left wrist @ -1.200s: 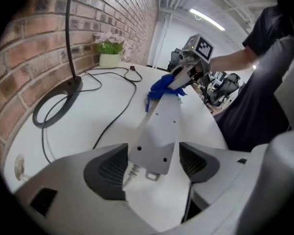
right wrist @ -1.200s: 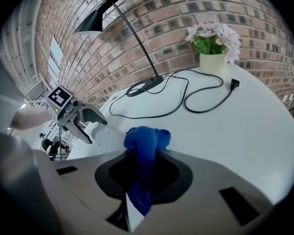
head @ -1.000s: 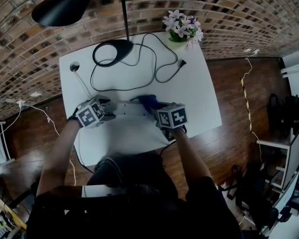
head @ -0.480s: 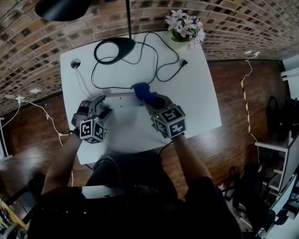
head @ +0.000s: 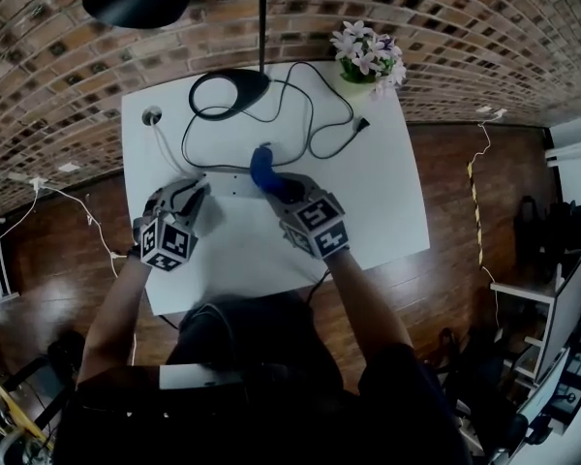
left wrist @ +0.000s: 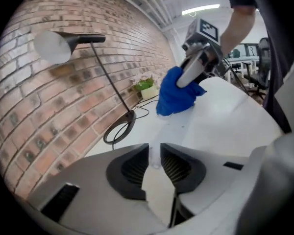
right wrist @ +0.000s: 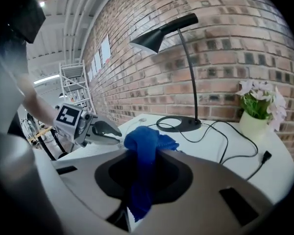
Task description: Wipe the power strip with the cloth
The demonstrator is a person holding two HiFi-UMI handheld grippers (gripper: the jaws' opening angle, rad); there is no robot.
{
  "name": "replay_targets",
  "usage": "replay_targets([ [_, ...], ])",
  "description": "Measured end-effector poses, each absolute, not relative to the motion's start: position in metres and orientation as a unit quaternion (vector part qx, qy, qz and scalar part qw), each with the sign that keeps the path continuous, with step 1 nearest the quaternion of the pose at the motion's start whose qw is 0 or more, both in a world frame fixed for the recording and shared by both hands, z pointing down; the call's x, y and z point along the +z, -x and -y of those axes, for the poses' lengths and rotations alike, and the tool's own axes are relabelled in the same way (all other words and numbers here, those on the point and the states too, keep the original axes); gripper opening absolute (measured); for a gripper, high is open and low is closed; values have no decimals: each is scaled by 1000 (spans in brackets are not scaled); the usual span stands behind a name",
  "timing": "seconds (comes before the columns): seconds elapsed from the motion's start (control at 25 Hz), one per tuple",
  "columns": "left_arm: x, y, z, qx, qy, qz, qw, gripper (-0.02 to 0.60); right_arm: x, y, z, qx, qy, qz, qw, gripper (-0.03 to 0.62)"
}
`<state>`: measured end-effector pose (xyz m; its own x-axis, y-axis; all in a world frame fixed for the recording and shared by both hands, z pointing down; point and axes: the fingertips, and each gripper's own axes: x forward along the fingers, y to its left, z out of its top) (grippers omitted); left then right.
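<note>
The white power strip (head: 230, 184) lies across the middle of the white table (head: 387, 201). My right gripper (head: 271, 184) is shut on the blue cloth (head: 261, 163), which bunches up out of its jaws (right wrist: 144, 141) and hangs above the strip's right end. In the left gripper view the cloth (left wrist: 175, 92) droops under the right gripper (left wrist: 193, 70). My left gripper (head: 196, 194) hovers at the strip's left end. Its jaws have just been closing; only a narrow gap (left wrist: 155, 151) is left, with nothing between the pads.
At the back of the table stand a black lamp's base (head: 230, 93) and a pot of flowers (head: 366, 56). A black cord (head: 310, 134) loops between them and ends in a plug (head: 361, 122). A cable hole (head: 152, 116) sits at the back left corner.
Both grippers have lifted off the strip. The right one carried the cloth toward the back and left. The left one drew back toward the near edge and its jaws narrowed.
</note>
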<state>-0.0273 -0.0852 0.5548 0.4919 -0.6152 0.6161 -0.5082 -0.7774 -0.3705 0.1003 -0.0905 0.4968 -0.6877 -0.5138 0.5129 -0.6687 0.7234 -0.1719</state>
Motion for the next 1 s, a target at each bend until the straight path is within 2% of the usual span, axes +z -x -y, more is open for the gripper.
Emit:
replay_targets([
  [0.2,573,48,87,-427,869,-248,11,282,508,-120,73,203,-348,889,216,64],
  [0.28,573,35,85,-422,882,-210,-10,322,511,-122,70,208,-350,888,215,64],
  [0.36,571,19,86,-420,889,-179,-21,325,511,-123,72,210,-351,887,214,64],
  [0.52,590,2,86,-478,869,-118,40,327,506,-131,79,207,-356,885,217,64],
  [0.6,592,-3,91,-465,877,-122,16,327,505,-135,81,209,-359,883,217,64],
  [0.76,579,-20,98,-408,901,-115,-87,330,506,-143,85,215,-359,881,222,64],
  [1.0,597,-23,95,-459,885,-67,-44,347,515,-153,87,230,-353,876,237,64],
])
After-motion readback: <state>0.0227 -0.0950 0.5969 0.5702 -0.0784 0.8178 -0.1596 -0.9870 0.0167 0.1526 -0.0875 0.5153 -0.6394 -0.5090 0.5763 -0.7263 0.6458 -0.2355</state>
